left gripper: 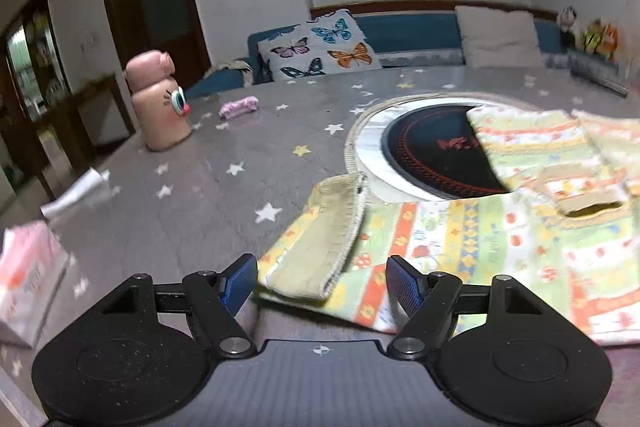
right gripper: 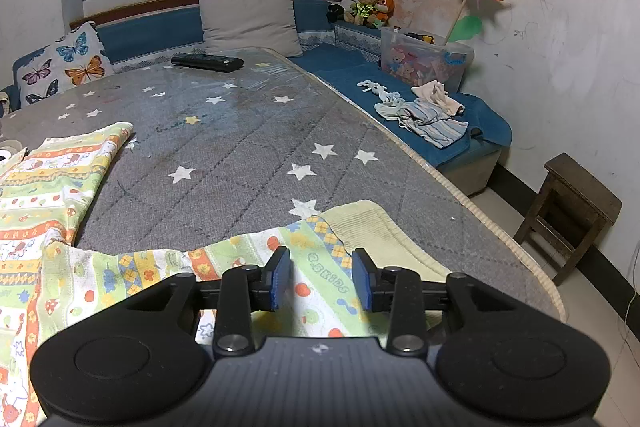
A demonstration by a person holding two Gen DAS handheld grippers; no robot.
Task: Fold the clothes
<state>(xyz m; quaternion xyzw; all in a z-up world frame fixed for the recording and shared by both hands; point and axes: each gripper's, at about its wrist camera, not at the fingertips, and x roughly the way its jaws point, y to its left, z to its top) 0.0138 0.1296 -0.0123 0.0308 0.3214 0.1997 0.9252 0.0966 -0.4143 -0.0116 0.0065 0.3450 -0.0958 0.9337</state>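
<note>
Grey star-print tabletop [left gripper: 208, 195] in the left view: soft, light patterned garment [left gripper: 460, 247] lies flat toward the near edge, its ribbed cuff [left gripper: 328, 239] the handy hold between the left gripper [left gripper: 322, 285]'s open jaws, a pink bottle [left gripper: 160, 99] well apart. Right view: the right gripper [right gripper: 320, 279] hovers half-open over the sleeve [right gripper: 320, 259] at the tabletop's near right edge, gripping nothing; the remote [right gripper: 207, 62] sits far off.

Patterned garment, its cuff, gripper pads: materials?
Patterned garment: thin printed knit, likely cotton; matte, drapes in soft wrinkles.
Cuff: ribbed knit, visible ridges.
Gripper pads: blue, probably rubber; fine grid texture.
</note>
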